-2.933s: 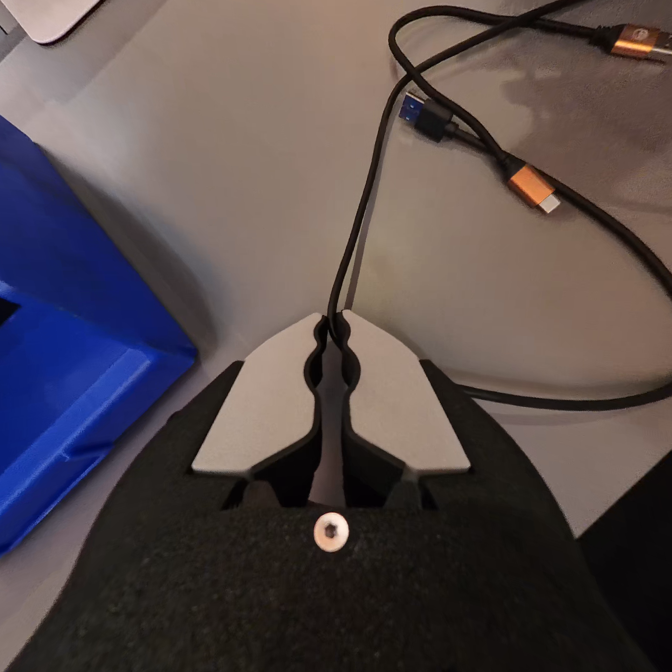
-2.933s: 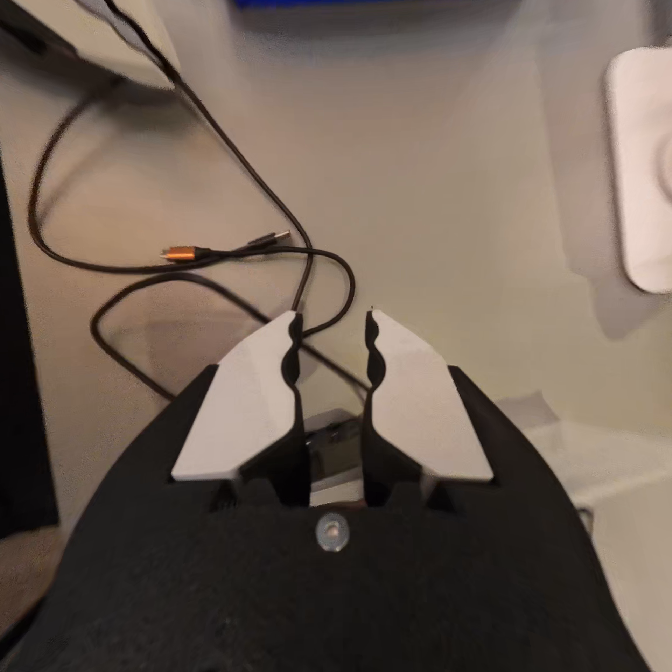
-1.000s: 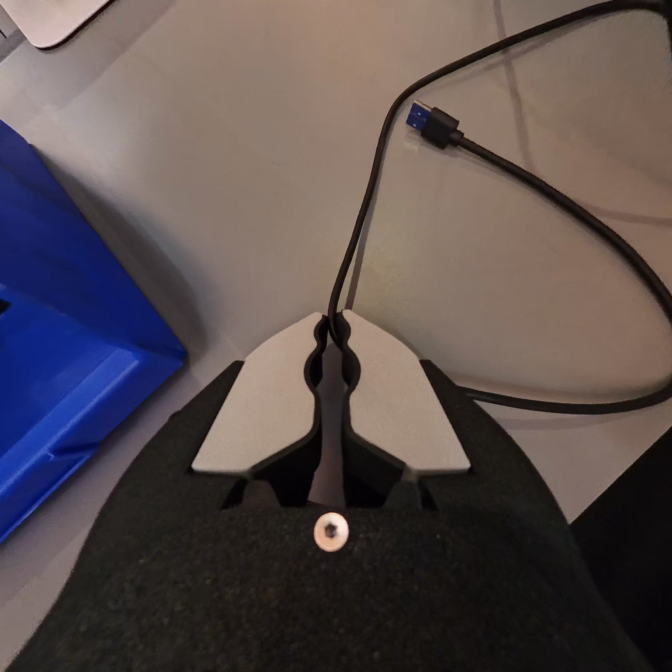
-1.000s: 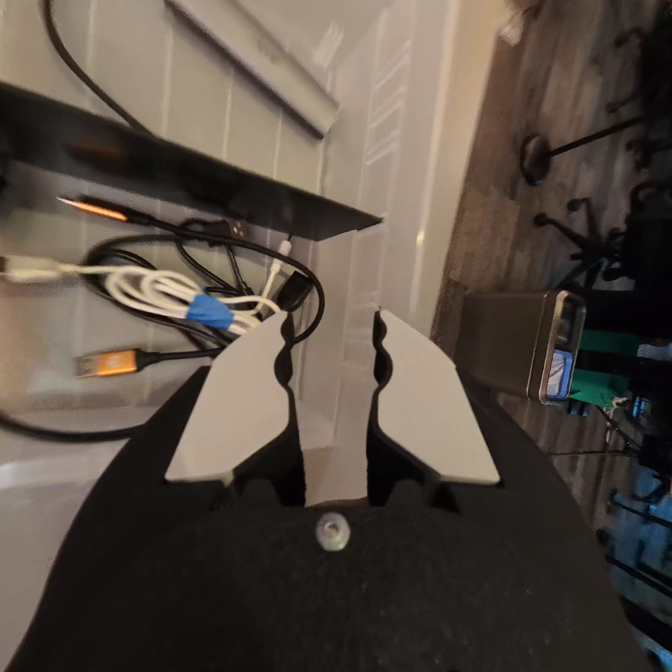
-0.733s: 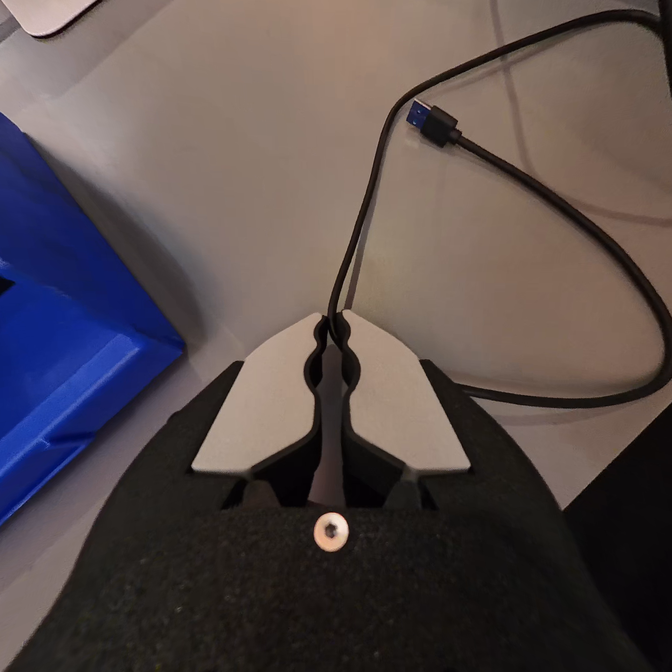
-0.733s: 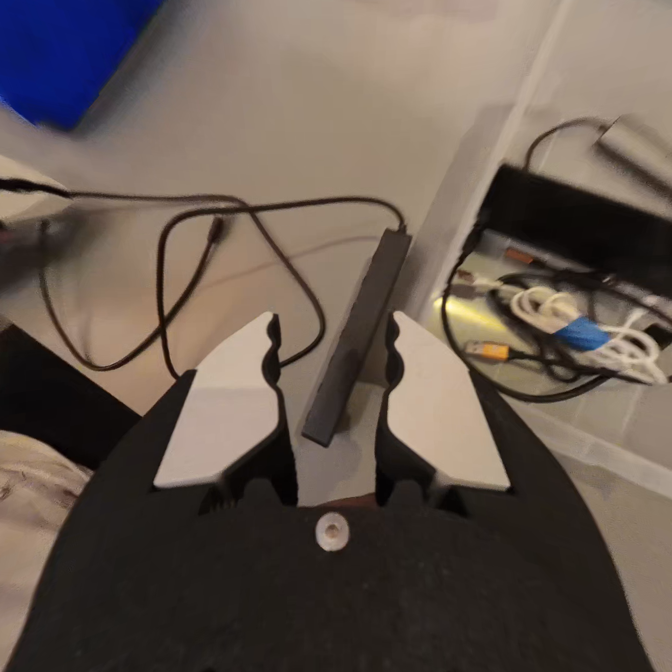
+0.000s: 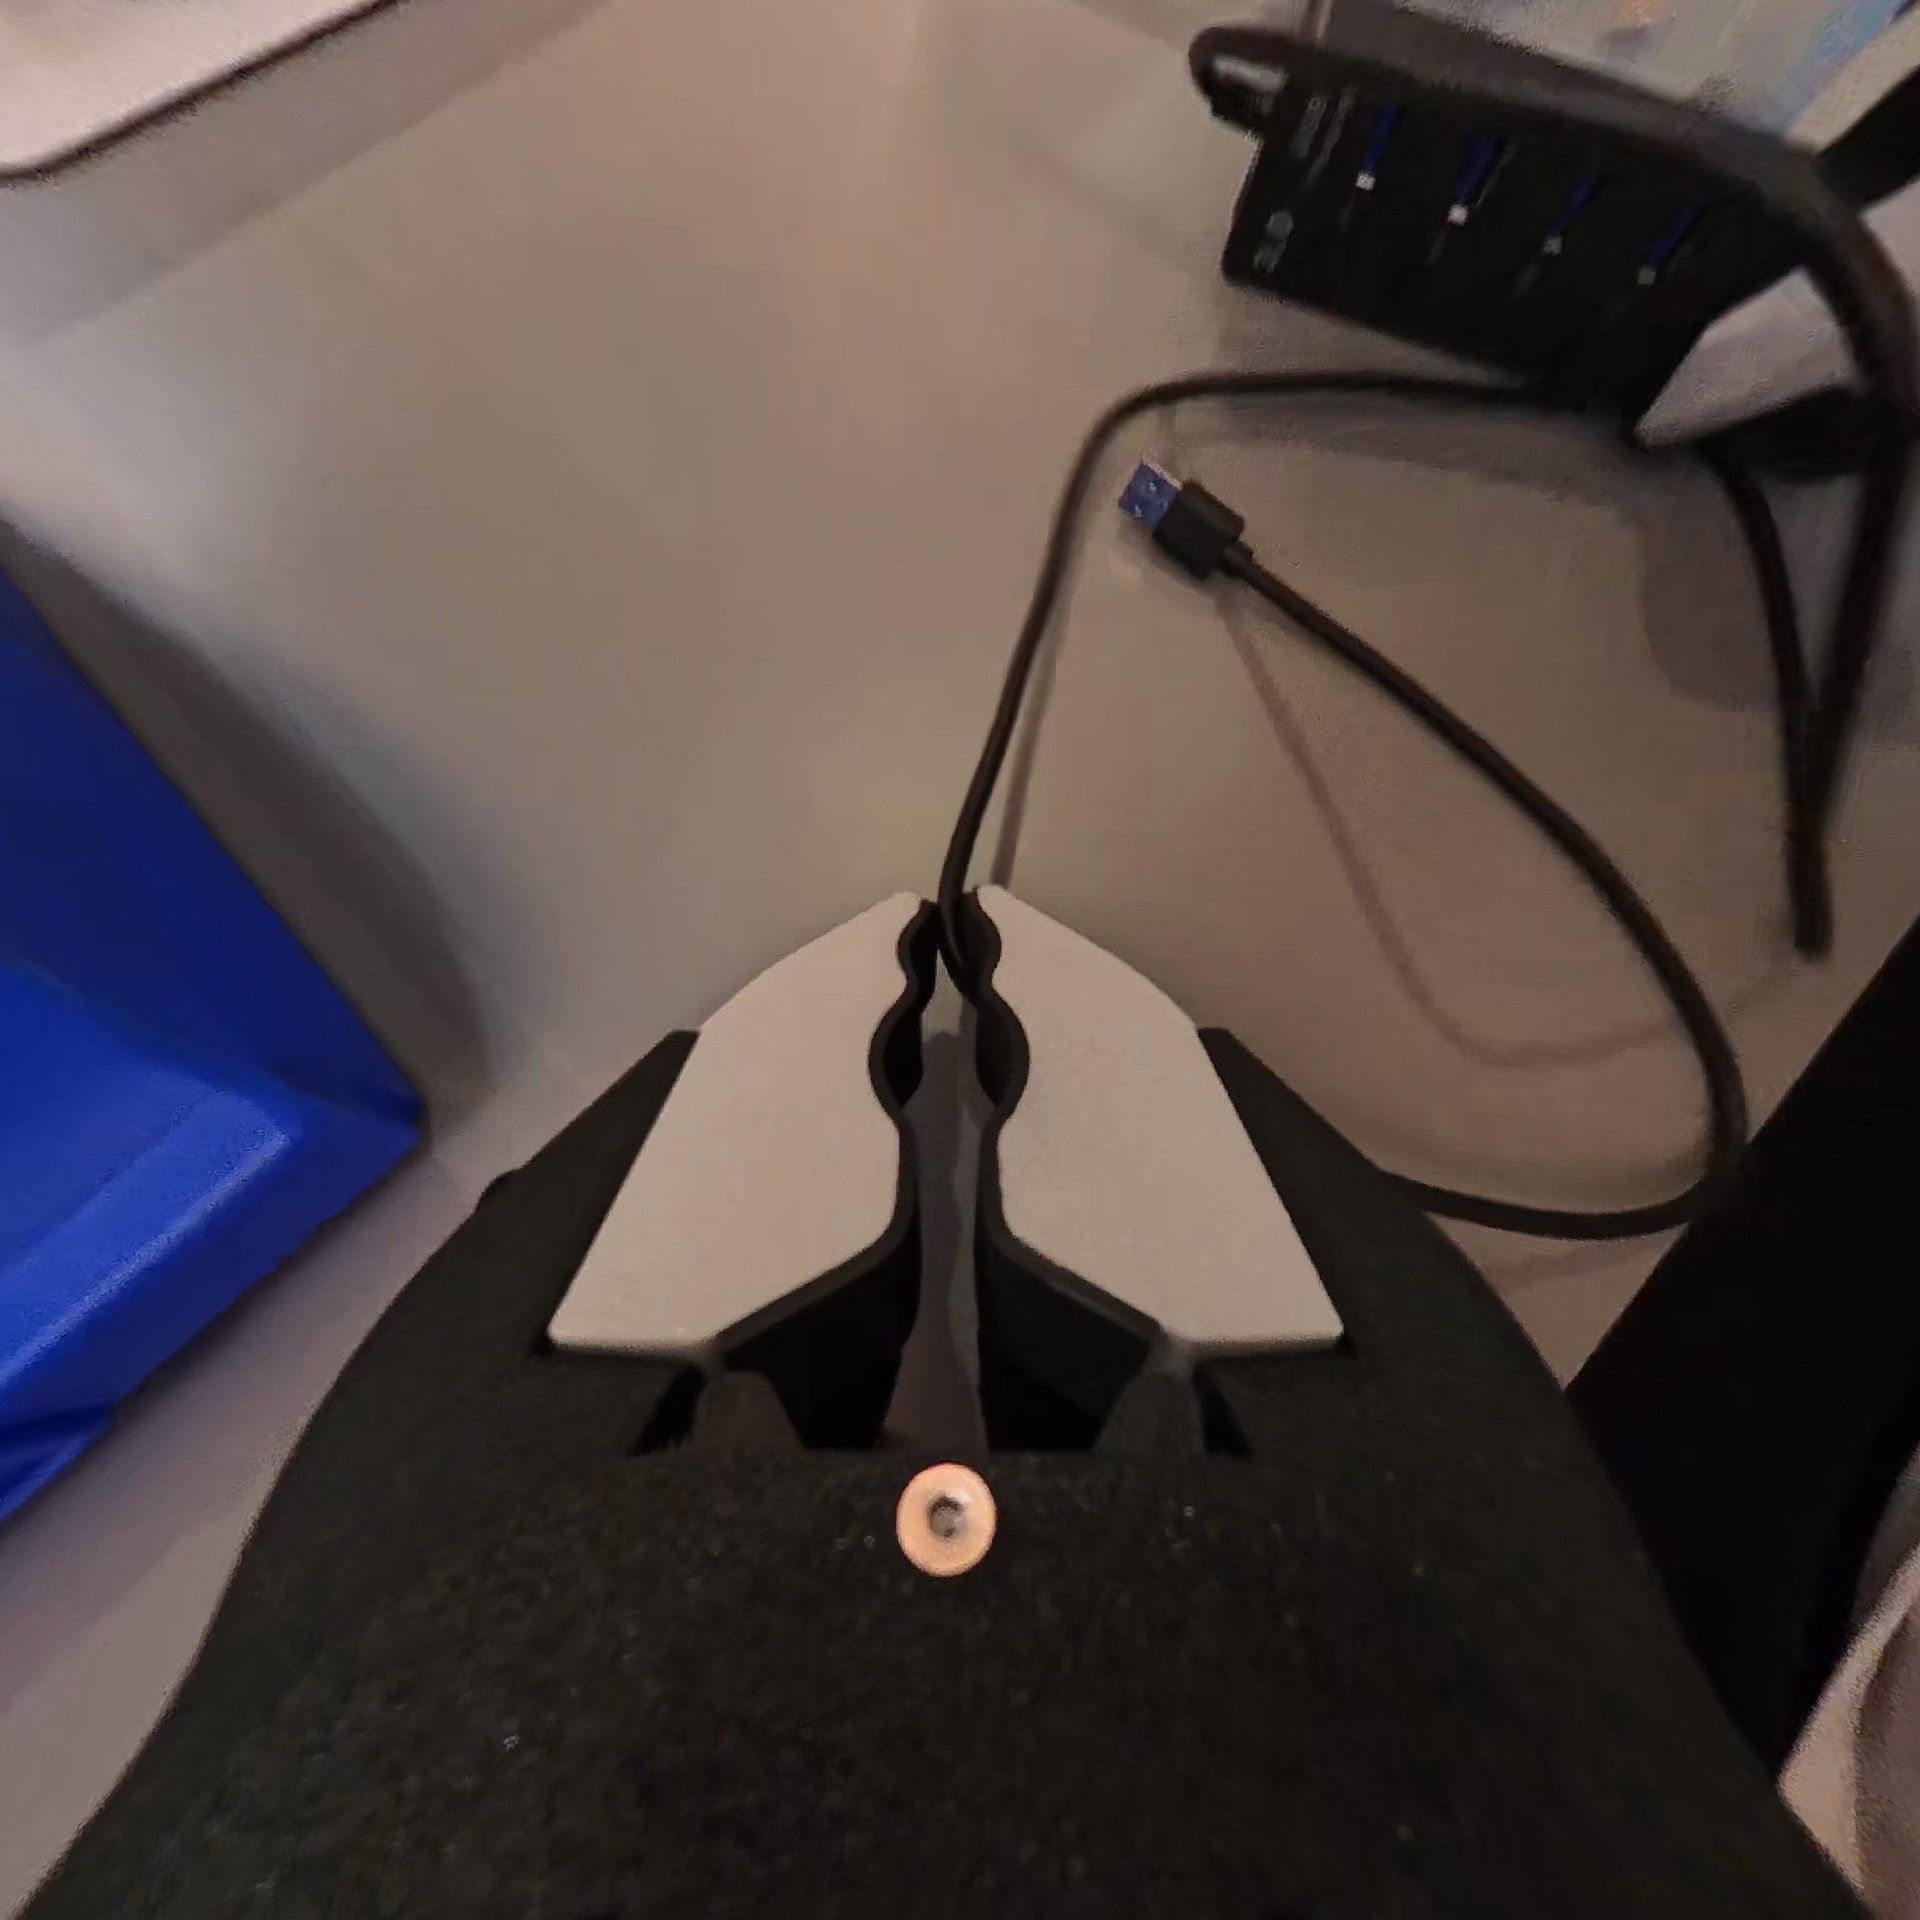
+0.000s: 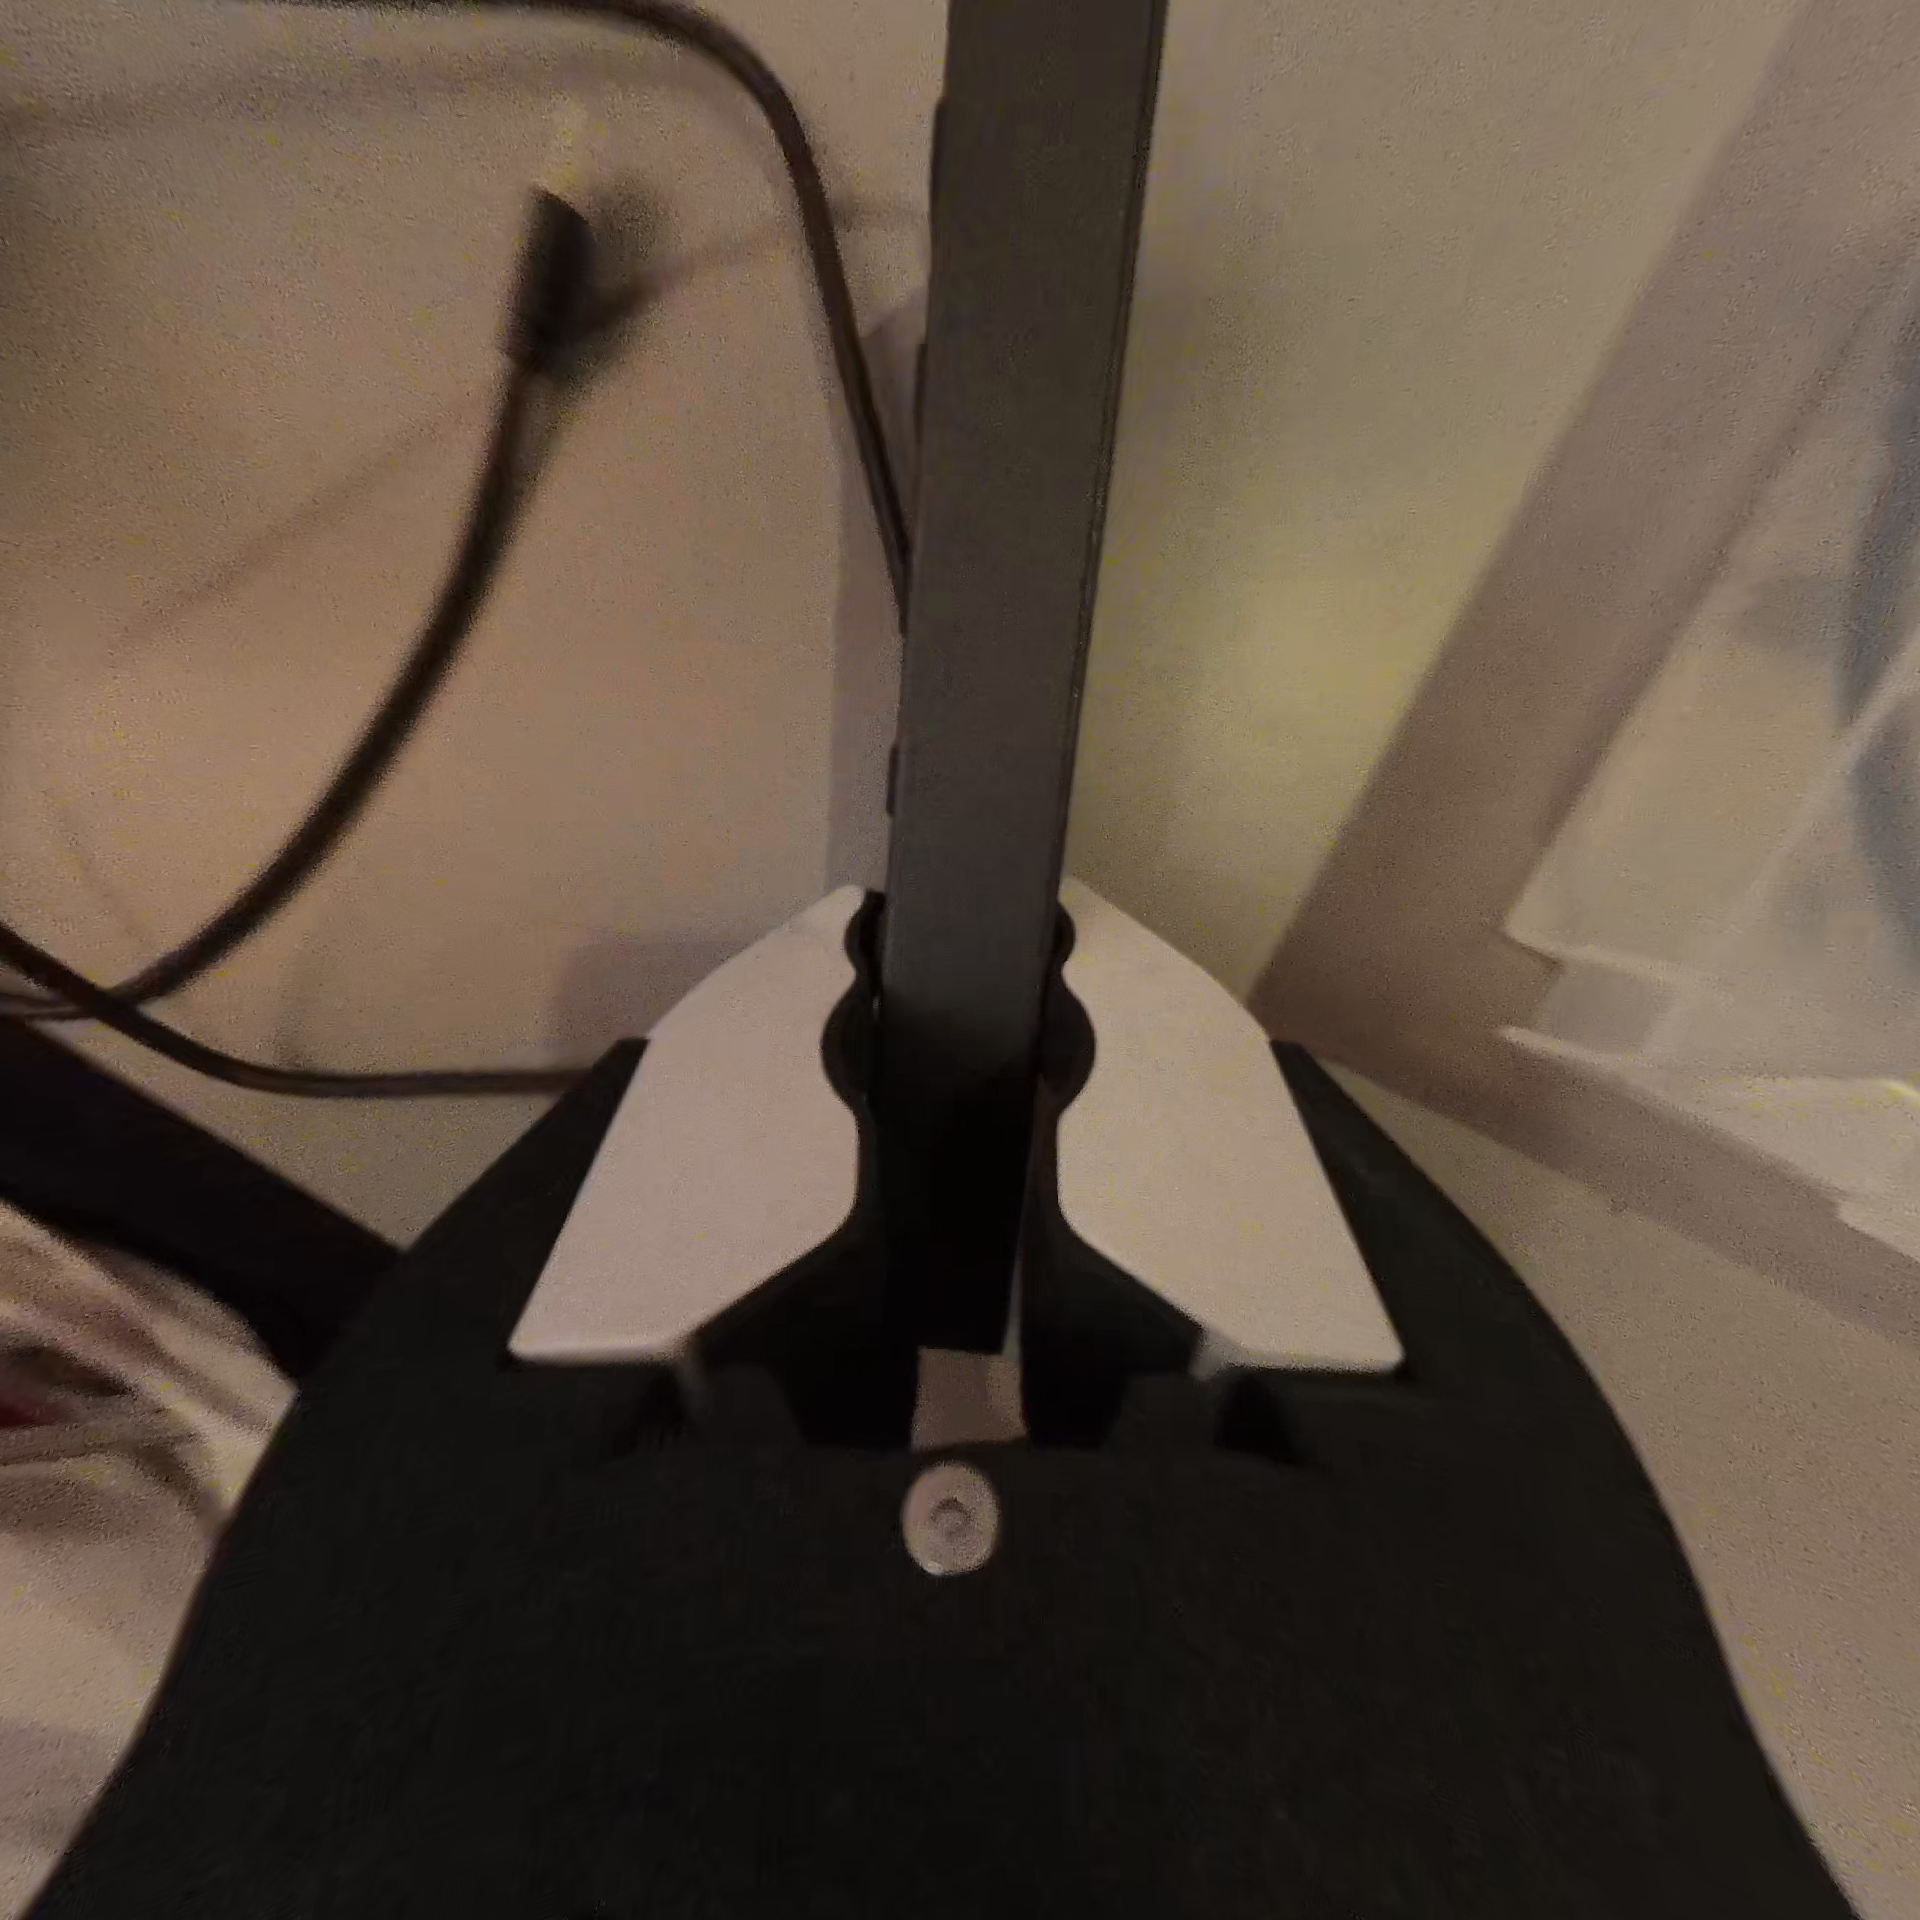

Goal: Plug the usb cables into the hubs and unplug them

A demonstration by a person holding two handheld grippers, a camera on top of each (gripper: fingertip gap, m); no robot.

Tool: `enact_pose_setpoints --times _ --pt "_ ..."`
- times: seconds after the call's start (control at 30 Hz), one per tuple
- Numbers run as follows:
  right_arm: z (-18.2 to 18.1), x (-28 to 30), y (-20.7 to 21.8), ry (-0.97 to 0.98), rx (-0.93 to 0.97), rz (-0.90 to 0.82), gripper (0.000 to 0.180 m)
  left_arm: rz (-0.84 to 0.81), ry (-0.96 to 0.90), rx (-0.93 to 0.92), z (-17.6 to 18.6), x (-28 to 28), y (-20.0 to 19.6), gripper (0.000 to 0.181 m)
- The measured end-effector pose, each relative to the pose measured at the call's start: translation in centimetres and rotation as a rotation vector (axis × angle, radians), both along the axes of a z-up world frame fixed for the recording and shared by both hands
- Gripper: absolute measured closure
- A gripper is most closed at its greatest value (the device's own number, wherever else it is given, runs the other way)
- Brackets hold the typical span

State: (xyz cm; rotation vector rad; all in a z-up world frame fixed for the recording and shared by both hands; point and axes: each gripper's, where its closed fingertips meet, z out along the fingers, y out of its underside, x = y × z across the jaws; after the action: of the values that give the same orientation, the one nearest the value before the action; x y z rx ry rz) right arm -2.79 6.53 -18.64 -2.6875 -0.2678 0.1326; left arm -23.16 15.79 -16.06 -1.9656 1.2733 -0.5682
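On the pale desk (image 7: 675, 499), the left gripper (image 7: 951, 914) pinches the black cable (image 7: 997, 727), its blue-tipped plug (image 7: 1179, 514) loose just short of the hub (image 7: 1455, 218). The right gripper (image 8: 961, 935) clamps that hub lengthwise, likely steadying it for plugging.

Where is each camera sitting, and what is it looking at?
Left wrist view: sits on the left gripper, looking down along its fingers at the black cable they pinch, on the table.
Right wrist view: sits on the right gripper, looking along the dark hub it clamps.
Shared: hub, blue-tipped plug, blurry in the right view.
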Motion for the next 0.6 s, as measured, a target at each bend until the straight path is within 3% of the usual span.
enact_pose_setpoints --times 0.1,0.2,0.4,0.6 --pt "1.7 -3.0 -0.1 0.246 0.096 0.023 0.152 -0.029 -0.102 0.011 3.1 1.9 0.1 0.177" --pt "4.2 -3.7 0.6 0.374 0.202 0.018 0.152 -0.058 -0.188 0.062 7.1 3.8 -0.2 0.177" --pt "11.2 0.0 2.2 0.279 0.366 0.042 0.152 -0.105 -0.146 0.324 14.8 5.7 1.2 0.177" --pt "16.5 -2.8 5.1 0.236 0.594 0.301 0.153 -0.216 -0.233 0.173 16.7 7.2 -0.1 0.177"
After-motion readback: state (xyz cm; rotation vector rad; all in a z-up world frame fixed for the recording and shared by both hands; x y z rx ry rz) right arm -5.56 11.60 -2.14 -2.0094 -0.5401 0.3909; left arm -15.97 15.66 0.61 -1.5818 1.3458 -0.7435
